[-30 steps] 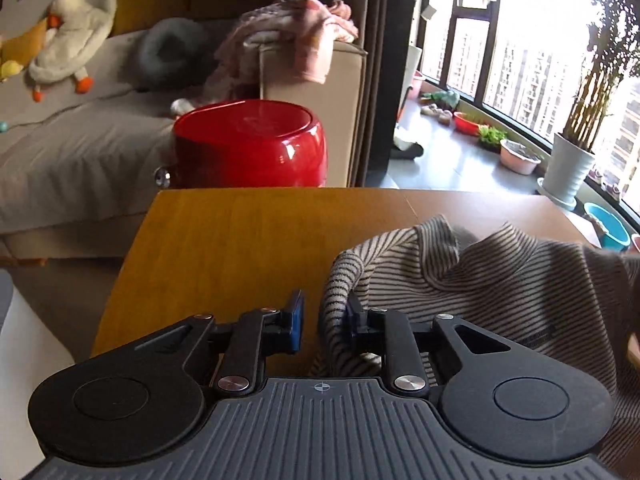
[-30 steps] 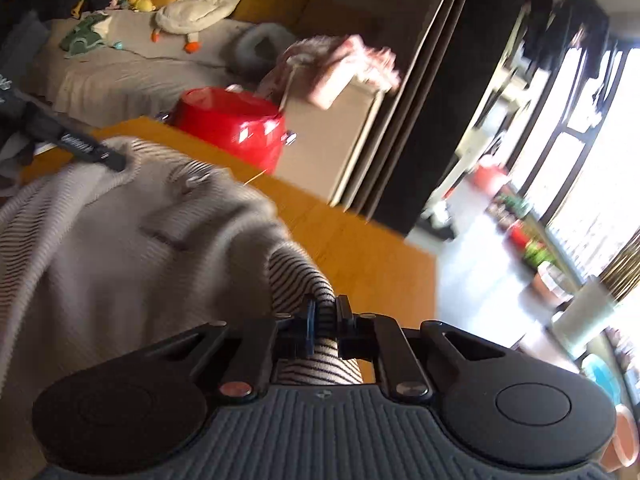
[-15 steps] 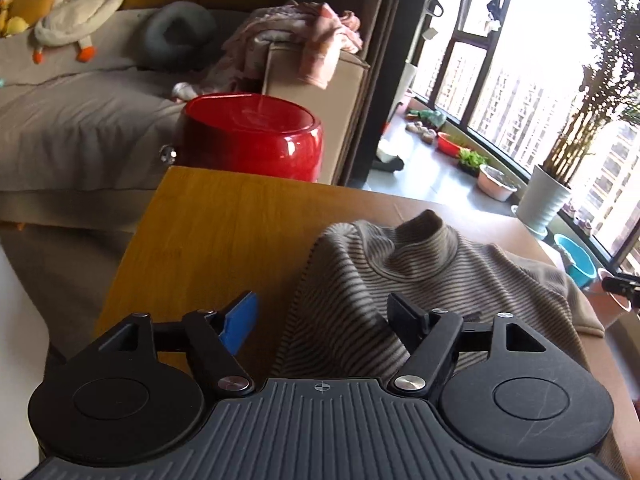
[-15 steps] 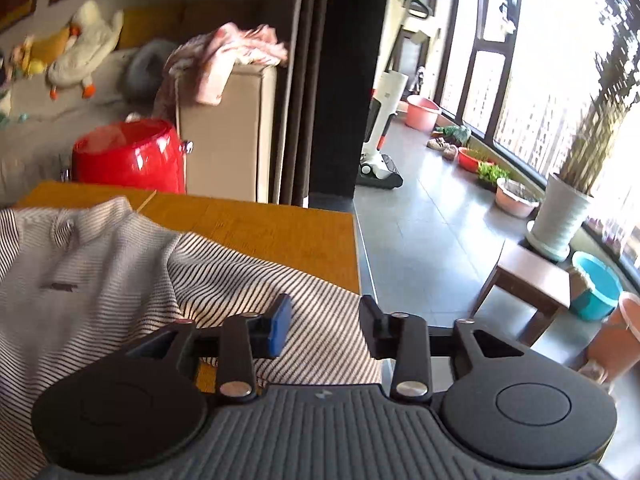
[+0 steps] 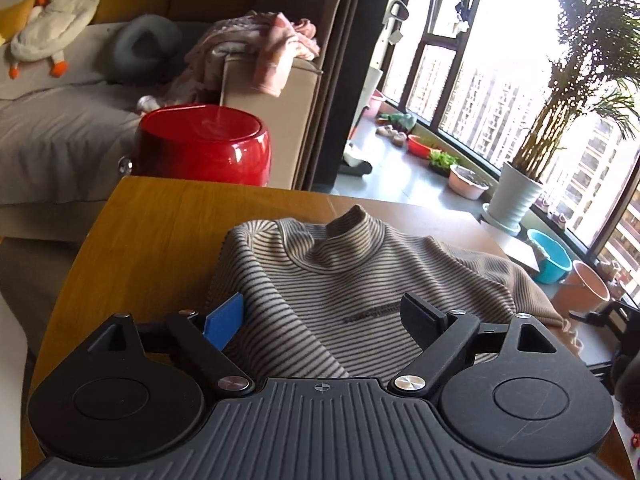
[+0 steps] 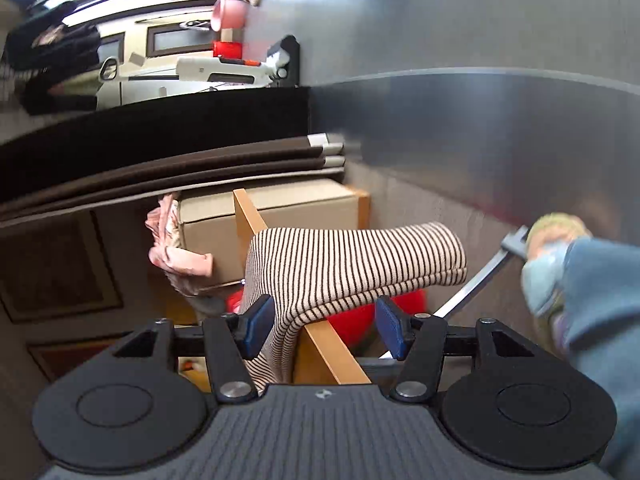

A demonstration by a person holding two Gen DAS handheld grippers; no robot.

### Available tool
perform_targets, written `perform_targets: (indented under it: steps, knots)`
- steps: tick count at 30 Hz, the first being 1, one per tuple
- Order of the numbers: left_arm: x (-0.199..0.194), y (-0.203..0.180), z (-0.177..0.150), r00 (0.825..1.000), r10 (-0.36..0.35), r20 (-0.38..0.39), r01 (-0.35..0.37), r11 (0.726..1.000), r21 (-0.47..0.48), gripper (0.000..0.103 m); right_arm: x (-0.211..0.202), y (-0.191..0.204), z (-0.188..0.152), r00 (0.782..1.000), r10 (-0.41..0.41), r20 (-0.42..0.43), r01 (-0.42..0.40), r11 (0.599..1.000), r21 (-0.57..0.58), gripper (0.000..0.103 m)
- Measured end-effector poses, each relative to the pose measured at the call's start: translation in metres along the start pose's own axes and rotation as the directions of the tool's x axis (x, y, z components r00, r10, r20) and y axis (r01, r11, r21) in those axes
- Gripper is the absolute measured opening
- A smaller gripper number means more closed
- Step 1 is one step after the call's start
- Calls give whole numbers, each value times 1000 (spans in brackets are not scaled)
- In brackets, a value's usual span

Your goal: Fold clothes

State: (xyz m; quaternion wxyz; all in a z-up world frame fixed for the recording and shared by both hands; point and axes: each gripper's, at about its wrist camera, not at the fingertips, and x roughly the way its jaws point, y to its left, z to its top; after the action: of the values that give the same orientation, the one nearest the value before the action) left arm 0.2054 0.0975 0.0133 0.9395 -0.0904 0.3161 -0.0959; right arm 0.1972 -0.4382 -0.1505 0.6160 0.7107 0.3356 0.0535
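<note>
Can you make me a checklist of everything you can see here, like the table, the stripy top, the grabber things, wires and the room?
Surface: wooden table, mostly bare on the left.
Job's things: striped sweater spread flat, collar pointing away; one striped sleeve hangs off the table edge.
Clutter: nothing seen on the table besides the sweater.
Grippers: left gripper above the sweater, jaws opening, pressing nothing. Right gripper turned sideways at the sleeve, jaws opening, pads not pressing it.
Cables: nothing seen.
Surroundings: red tub, sofa with a duck toy, potted plant, window.

sweater (image 5: 360,280) on table (image 5: 152,232); bin (image 5: 200,144) behind table, sofa (image 5: 60,120) beyond.
</note>
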Motion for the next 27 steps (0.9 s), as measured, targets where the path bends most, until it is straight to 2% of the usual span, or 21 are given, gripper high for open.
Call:
perform_targets:
  steps: [4, 5, 7, 9, 12, 15, 18, 20, 22, 23, 24, 27]
  knots:
    - [-7, -2, -7, 1000, 3, -13, -3, 1000, -14, 95, 40, -12, 14, 998, 53, -46, -51, 998, 41, 59]
    - [-6, -1, -9, 1000, 10, -19, -10, 1000, -19, 95, 43, -5, 15, 997, 73, -36, -73, 997, 6, 57]
    - [-4, 2, -13, 999, 26, -33, -27, 999, -29, 95, 49, 10, 19, 993, 113, -16, -114, 991, -69, 23]
    - [-2, 4, -16, 999, 36, -41, -37, 998, -41, 95, 45, 35, 20, 991, 130, 16, -126, 978, -164, 13]
    - [-10, -2, -20, 999, -3, -32, 3, 1000, -8, 94, 21, 75, 14, 979, 195, 63, -168, 941, -292, 9]
    - [-23, -14, -25, 998, -57, -35, 60, 995, 76, 94, -9, 123, -2, 969, 221, 110, -145, 871, -470, 9]
    - [-31, -25, -36, 996, -63, -67, 73, 985, 157, 95, -24, 165, -32, 970, 217, 112, -102, 778, -620, 9]
    - [-32, -26, -40, 999, -7, -52, 16, 985, 170, 95, -20, 186, -56, 973, 212, 93, -89, 713, -695, 8]
    - [-23, -21, -36, 998, 60, -12, -57, 988, 141, 95, -4, 201, -84, 978, 201, 48, -95, 645, -759, 8]
    - [-19, -18, -34, 996, 93, 7, -93, 988, 124, 96, 6, 204, -98, 984, 175, 25, -90, 617, -782, 7]
    - [-9, -13, -29, 995, 103, -6, -102, 989, 109, 96, 17, 206, -113, 989, 147, 3, -85, 589, -804, 7]
    - [16, -7, -23, 993, 105, -56, -98, 988, 116, 96, 63, 198, -158, 999, -7, -37, -29, 504, -863, 7]
